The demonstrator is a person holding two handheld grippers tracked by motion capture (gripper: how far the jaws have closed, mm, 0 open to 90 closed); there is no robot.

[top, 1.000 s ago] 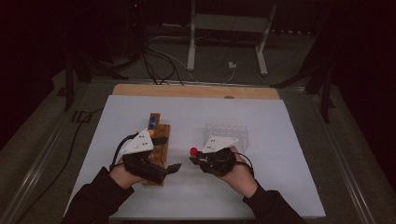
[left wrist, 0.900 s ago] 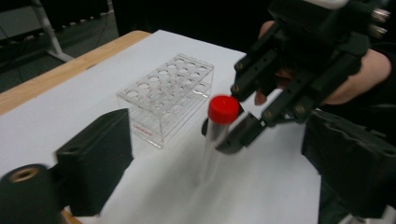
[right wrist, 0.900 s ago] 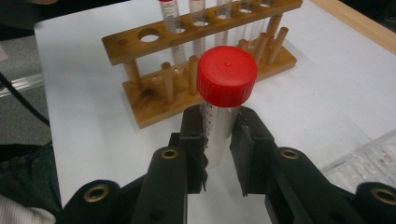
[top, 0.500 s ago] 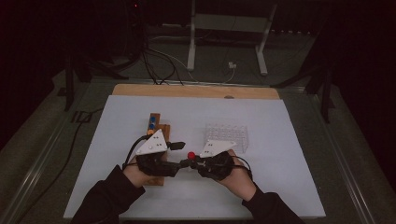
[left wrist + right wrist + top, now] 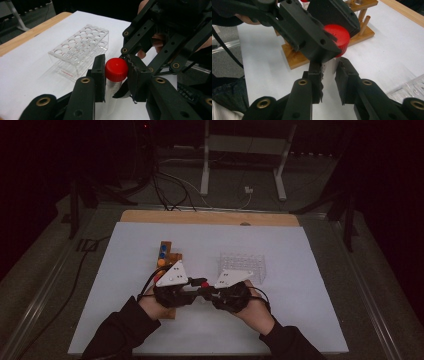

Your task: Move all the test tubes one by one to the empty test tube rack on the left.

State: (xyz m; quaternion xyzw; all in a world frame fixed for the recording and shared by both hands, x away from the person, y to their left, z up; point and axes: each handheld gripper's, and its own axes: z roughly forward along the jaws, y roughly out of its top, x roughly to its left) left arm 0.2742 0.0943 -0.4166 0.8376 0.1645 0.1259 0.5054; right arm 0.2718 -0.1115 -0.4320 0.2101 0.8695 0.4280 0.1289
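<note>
We are at the uncapping step: the right gripper (image 5: 209,293) pinches the clear body of the tube (image 5: 111,92) between its 2 jaws, and the left gripper (image 5: 196,287) has just been closing its jaws onto the red cap (image 5: 116,69), which now sits clamped between the 2 pads. The tube hangs above the white table (image 5: 300,320) between the 2 hands, near the front edge, with the wooden rack (image 5: 165,255) just to the left and the clear plastic rack (image 5: 242,266) just to the right and a little farther back. To do this well, we should keep the right grip low on the body and steady, and turn only the left wrist about the tube's own axis, so the cap unscrews rather than tilts; pulling sideways could lever the tube out of the lower jaws. The cap is ribbed round plastic, which should give the serrated pads good bite; the body is smooth, translucent and printed with graduation marks, so it may slip if the squeeze eases. The clear plastic rack is a rigid acrylic block with 3 rows of round holes, all empty as far as we can tell. The wooden rack has dowel posts and holds capped tubes, though the dim high view leaves their number unclear.
</note>
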